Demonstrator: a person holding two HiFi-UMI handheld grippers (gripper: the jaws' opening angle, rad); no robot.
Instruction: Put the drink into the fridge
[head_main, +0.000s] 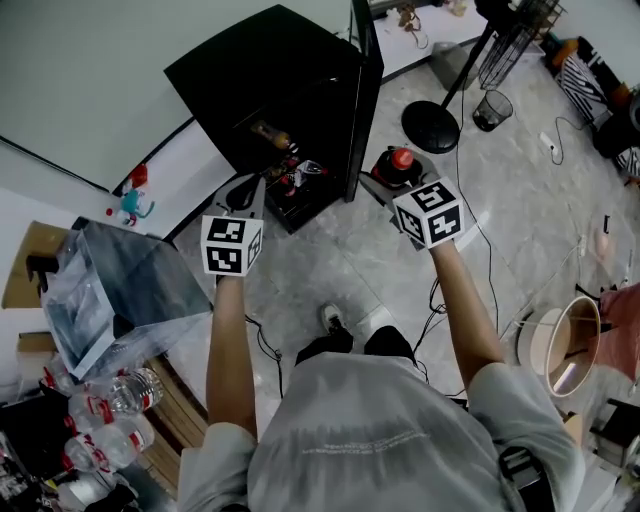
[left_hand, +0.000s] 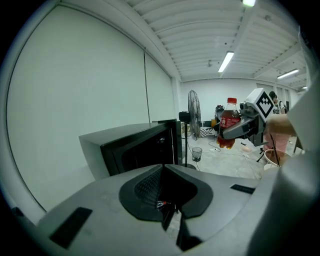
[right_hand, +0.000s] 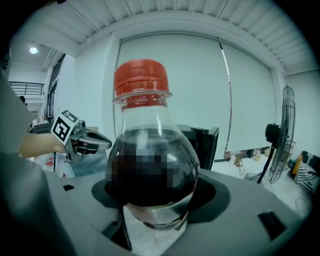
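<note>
Step in hand, by my read: carry the drink over to the open fridge & set it on a shelf. The drink bottle (right_hand: 150, 165), red cap (head_main: 401, 158) up & dark liquid inside, sits upright in the right gripper (head_main: 397, 182), whose jaws are clamped on its lower body. It hangs in the air just right of the fridge door (head_main: 364, 100), not yet inside. The fridge (head_main: 265, 70) is a small black box on the floor w/ its door swung open, edge-on to the head view. Some items (head_main: 285, 165) sit at the lower front inside; can't tell what they are.

To do it well: bring the bottle round the door's edge, not into it. Keep it upright & low enough to clear the top of the opening. Pick a bare spot away from the items & set the base flat before letting go. The grip is low on a round body, so a tilt could let it swing. Slow & level looks safer.

Pose: both arms are stretched fwd & down, forearms roughly parallel. The left gripper (head_main: 245, 192) is empty, its 2 jaws pressed together w/ nothing between, aimed at the fridge opening & near its front. The right arm reaches a bit further out, on the outer side of the door.
</note>
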